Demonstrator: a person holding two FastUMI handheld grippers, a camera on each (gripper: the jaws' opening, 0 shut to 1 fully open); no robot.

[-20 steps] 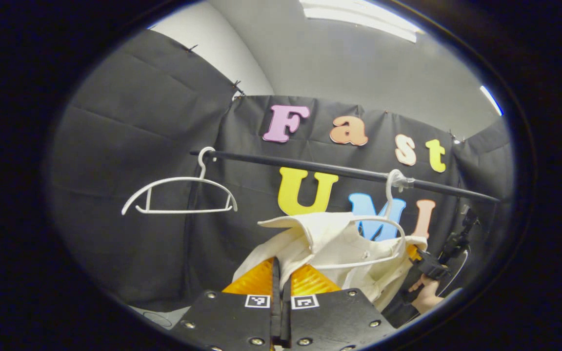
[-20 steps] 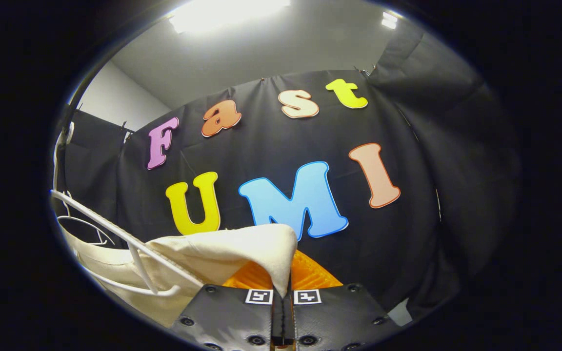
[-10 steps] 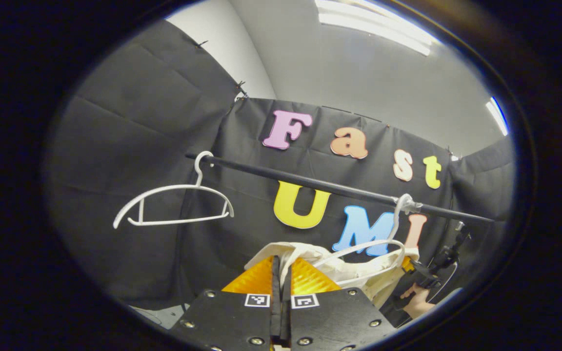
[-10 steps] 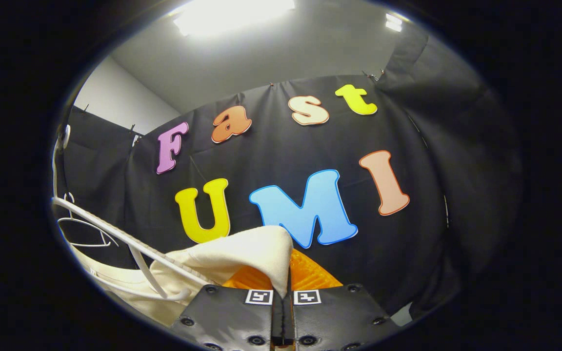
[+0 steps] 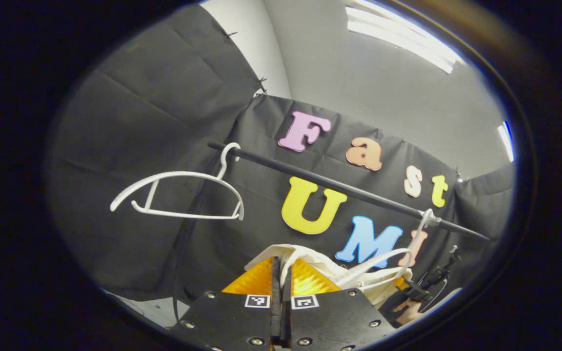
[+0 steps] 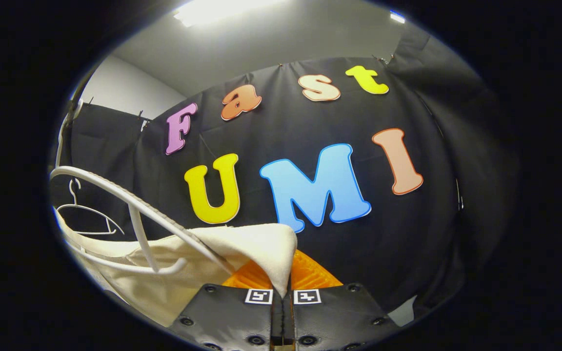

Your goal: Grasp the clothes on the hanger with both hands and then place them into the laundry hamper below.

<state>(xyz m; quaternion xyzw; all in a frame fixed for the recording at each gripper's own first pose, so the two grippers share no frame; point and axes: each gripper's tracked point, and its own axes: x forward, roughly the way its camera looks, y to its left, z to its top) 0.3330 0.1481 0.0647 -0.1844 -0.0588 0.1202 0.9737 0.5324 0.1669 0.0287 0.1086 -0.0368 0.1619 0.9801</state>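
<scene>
Two tools hold one cream garment (image 5: 310,263) between them, each clamped on a separate edge of the cloth. In the left gripper view the left tool (image 5: 281,273) has its fingers pressed together on a fold of the fabric, and from there the garment runs off to that view's right, toward the right tool (image 5: 415,292) and the hand (image 5: 405,308) gripping it. In the right gripper view the right tool (image 6: 283,275) is likewise closed on a corner of cloth that drapes over its fingers.

The white hanger (image 6: 134,214) lies partly above the cloth in the right gripper view, yet one arm appears threaded through the garment, hook on the black rail (image 5: 339,187). A second, bare hanger (image 5: 178,192) hangs farther along the rail.

The garment's long axis runs tool to tool, roughly along the rail. No hamper can be made out, so by the task it lies below. The cloth probably must clear that hanger arm before both tools lower together.
</scene>
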